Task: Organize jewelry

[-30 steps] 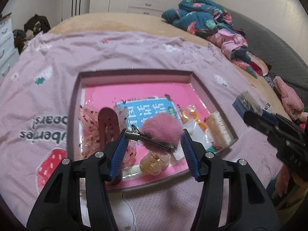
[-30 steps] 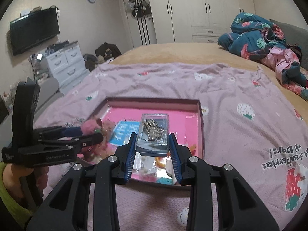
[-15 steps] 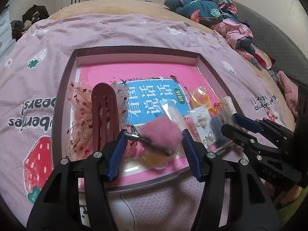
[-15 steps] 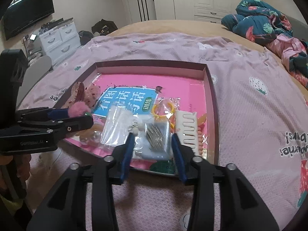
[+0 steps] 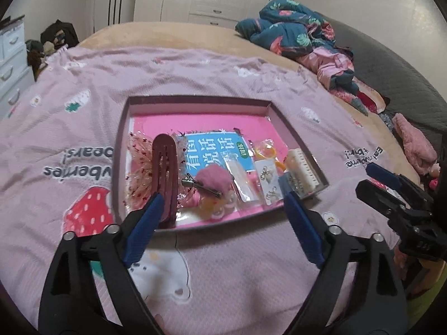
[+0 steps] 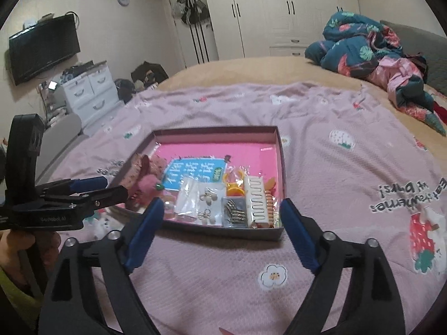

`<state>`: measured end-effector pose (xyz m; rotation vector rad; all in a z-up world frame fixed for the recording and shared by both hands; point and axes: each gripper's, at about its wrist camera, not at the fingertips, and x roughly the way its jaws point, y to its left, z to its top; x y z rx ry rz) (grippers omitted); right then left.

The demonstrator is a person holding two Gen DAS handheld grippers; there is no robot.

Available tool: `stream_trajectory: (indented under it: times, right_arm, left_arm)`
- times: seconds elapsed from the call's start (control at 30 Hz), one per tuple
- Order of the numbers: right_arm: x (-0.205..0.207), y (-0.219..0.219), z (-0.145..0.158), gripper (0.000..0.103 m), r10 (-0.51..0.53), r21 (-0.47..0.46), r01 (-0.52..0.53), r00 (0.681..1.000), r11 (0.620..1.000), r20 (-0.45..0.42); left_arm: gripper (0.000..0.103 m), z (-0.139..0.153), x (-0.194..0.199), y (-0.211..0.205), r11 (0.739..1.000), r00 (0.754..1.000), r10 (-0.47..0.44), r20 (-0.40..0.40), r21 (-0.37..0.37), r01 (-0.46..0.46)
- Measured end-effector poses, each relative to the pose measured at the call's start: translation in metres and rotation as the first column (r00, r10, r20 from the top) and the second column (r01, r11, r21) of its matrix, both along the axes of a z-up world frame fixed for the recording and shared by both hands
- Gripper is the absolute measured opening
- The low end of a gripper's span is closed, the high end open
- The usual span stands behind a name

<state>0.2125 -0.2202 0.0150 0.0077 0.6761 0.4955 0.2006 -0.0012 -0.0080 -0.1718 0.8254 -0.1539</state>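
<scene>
Both grippers empty, jaws opening: left gripper [image 5: 220, 209], right gripper [image 6: 220, 217]. Pompom hair clip [image 5: 208, 180] and clear box of clips [image 6: 234, 213] lie in tray [image 6: 280, 167] at bed's near edge. Pompom light, squashy: take by metal clip. Box stiff, slick: grip flat sides.

A: Soft indoor light here, fairly even, a little dim in the far corners of the room.

B: Heavy fisheye bend in both views, black vignette at the edges.

A: Glare off the clear plastic wrap over the shallow pink-lined tray [image 6: 280, 164], and a faint sheen on the glossy white wardrobe doors [image 6: 279, 5].

B: Shadows are weak. The centre is sharp, the rims smear.
</scene>
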Motion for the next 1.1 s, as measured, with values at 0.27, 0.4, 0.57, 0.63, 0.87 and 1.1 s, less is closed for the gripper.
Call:
stream_trajectory:
  times: [0.27, 0.4, 0.57, 0.63, 0.87, 1.1]
  right_arm:
    - [-0.039, 0.003, 0.014, 0.097, 0.013, -0.048, -0.01, 0.998, 0.999, 0.056]
    - [-0.047, -0.002, 0.015, 0.098, -0.013, -0.05, 0.016, 0.998, 0.999, 0.061]
    - [-0.052, -0.006, 0.017, 0.098, -0.036, -0.052, 0.04, 0.997, 0.998, 0.07]
    - [-0.054, -0.008, 0.018, 0.099, -0.04, -0.049, 0.044, 0.997, 0.998, 0.069]
    - [-0.057, -0.008, 0.018, 0.099, -0.041, -0.048, 0.044, 0.997, 0.998, 0.066]
    - [-0.061, -0.009, 0.019, 0.099, -0.049, -0.046, 0.052, 0.996, 0.998, 0.07]
  left_arm:
    - [0.094, 0.02, -0.038, -0.002, 0.999, 0.999, 0.026, 0.048, 0.023, -0.027]
    - [0.094, 0.021, -0.052, 0.0, 0.999, 0.998, 0.04, 0.047, 0.025, -0.041]
    - [0.094, 0.023, -0.068, 0.002, 0.997, 0.995, 0.075, 0.064, 0.026, -0.077]
    - [0.094, 0.024, -0.071, 0.002, 0.997, 0.995, 0.075, 0.064, 0.015, -0.076]
    - [0.094, 0.025, -0.075, 0.004, 0.996, 0.995, 0.083, 0.062, 0.009, -0.084]
    - [0.094, 0.025, -0.077, 0.004, 0.996, 0.995, 0.084, 0.061, 0.008, -0.084]
